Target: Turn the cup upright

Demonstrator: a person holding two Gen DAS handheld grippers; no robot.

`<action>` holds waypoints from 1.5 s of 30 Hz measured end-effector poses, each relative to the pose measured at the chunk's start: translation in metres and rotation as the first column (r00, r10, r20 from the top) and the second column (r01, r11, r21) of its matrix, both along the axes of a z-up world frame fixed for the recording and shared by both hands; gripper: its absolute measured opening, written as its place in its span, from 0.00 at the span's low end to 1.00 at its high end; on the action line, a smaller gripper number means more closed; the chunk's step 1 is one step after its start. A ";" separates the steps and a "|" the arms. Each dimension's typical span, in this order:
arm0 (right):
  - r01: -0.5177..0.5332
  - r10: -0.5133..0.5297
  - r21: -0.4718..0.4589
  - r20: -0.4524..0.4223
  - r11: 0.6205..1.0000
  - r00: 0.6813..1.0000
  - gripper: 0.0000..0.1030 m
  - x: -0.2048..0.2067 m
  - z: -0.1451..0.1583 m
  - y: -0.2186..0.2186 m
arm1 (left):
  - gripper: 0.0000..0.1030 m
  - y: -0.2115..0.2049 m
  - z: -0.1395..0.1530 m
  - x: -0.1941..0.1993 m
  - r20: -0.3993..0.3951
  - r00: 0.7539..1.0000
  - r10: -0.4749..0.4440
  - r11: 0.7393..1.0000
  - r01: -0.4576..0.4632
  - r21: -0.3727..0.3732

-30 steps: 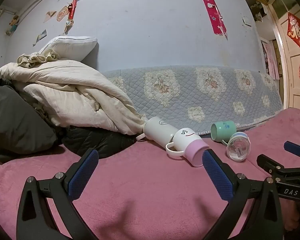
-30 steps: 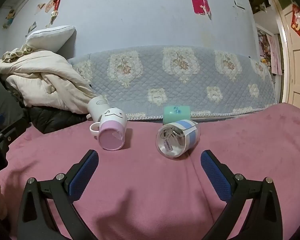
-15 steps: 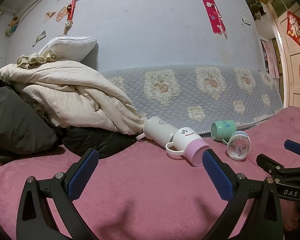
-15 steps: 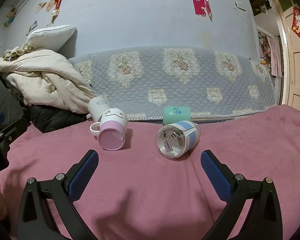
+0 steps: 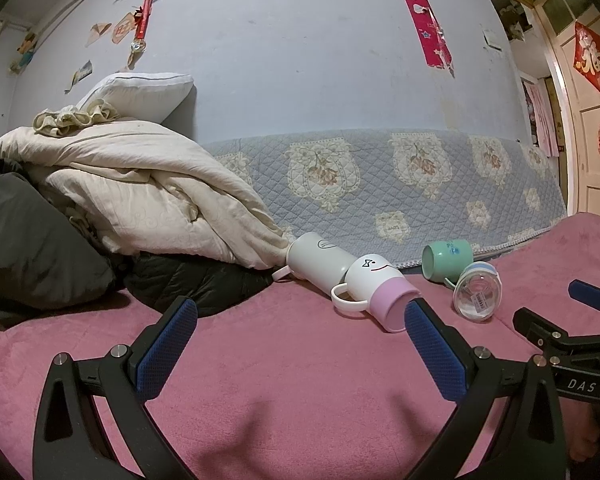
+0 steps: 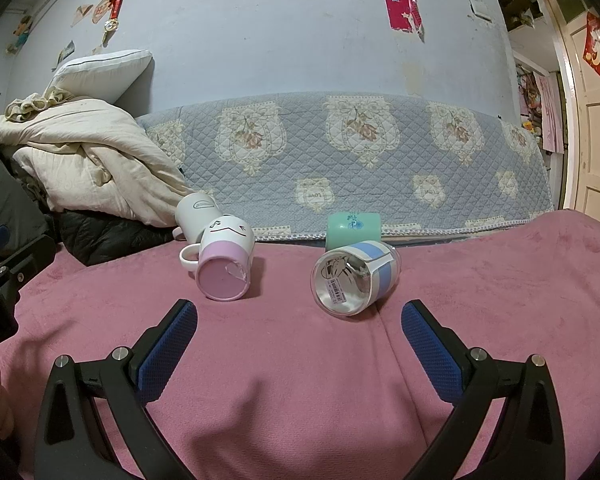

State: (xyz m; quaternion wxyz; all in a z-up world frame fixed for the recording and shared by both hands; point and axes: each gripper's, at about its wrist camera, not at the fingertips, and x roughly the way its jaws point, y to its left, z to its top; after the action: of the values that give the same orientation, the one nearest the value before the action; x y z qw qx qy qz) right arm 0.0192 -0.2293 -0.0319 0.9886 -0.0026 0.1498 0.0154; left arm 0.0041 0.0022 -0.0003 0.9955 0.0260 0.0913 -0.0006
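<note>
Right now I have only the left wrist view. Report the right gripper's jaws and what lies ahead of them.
Observer: The right gripper has its jaws wide open and empty. The clear glass cup with a blue band lies on its side just ahead, one end toward the camera.
Operator: Describe that end.
Observer: A cartoon figure shows through the glass, beside a barcode sticker.
Operator: Now the white mug with the pink base.
Observer: The white mug with the pink base lies on its side, left of the glass cup. Its pink bottom faces the right gripper and carries a torn whitish patch.
</note>
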 end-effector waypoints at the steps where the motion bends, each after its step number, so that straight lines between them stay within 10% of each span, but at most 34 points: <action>1: -0.001 0.001 0.000 0.000 1.000 1.000 1.00 0.000 0.000 0.000 | 1.00 0.000 0.000 0.000 0.000 1.000 0.000 1.000 0.000 0.000; 45: -0.001 0.001 0.001 -0.002 1.000 1.000 1.00 0.001 0.000 -0.001 | 1.00 -0.001 -0.003 0.002 -0.004 1.000 0.001 1.000 -0.001 0.002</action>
State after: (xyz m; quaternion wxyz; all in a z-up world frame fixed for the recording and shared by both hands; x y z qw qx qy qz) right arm 0.0198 -0.2302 -0.0323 0.9885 -0.0024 0.1506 0.0158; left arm 0.0059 0.0016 -0.0030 0.9953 0.0270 0.0932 -0.0003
